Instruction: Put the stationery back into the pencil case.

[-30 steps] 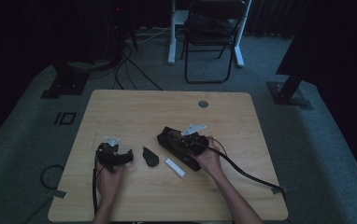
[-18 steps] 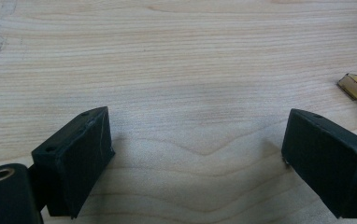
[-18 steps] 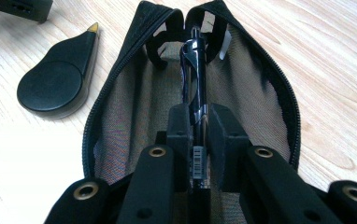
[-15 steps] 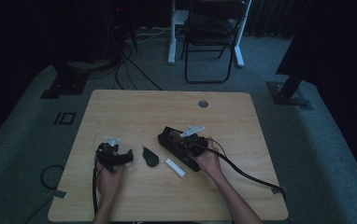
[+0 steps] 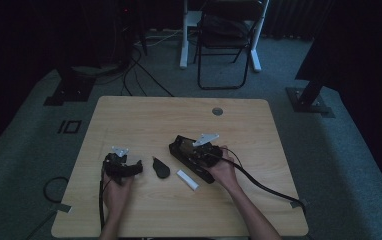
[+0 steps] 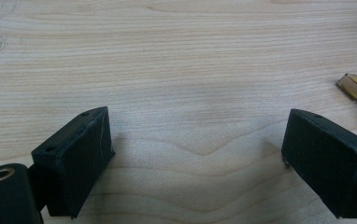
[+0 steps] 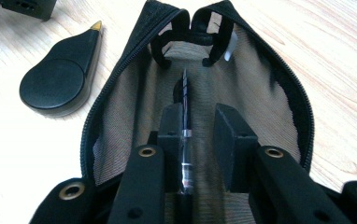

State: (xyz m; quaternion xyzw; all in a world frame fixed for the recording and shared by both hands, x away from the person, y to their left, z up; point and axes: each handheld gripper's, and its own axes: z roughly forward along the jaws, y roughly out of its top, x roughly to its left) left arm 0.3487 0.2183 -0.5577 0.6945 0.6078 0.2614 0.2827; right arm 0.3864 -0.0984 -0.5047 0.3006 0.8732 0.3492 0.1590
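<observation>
Your table (image 5: 144,120) takes up most of the high view, dim enough that small things on it are hard to read. On it lies the open black zip pouch (image 7: 120,98), its near end cut off at the bottom of the right gripper view and, from above, largely covered by your right hand (image 5: 225,170). Your right gripper (image 7: 200,128) reaches into the pouch; its jaws have just been opening and now stand a little apart, with a slim black pen (image 7: 184,135) lying between them against the left pad, the other pad clear of it, so nothing is pinched. The pen's lower end is hidden behind the gripper body. Your left gripper (image 6: 195,154) rests on bare wood well to the left of the pouch, jaws spread wide with nothing between them. Between your 2 hands lie a black teardrop-shaped piece with a gold tip (image 7: 57,79) and a small white block (image 5: 187,179); what the block is I cannot tell.
</observation>
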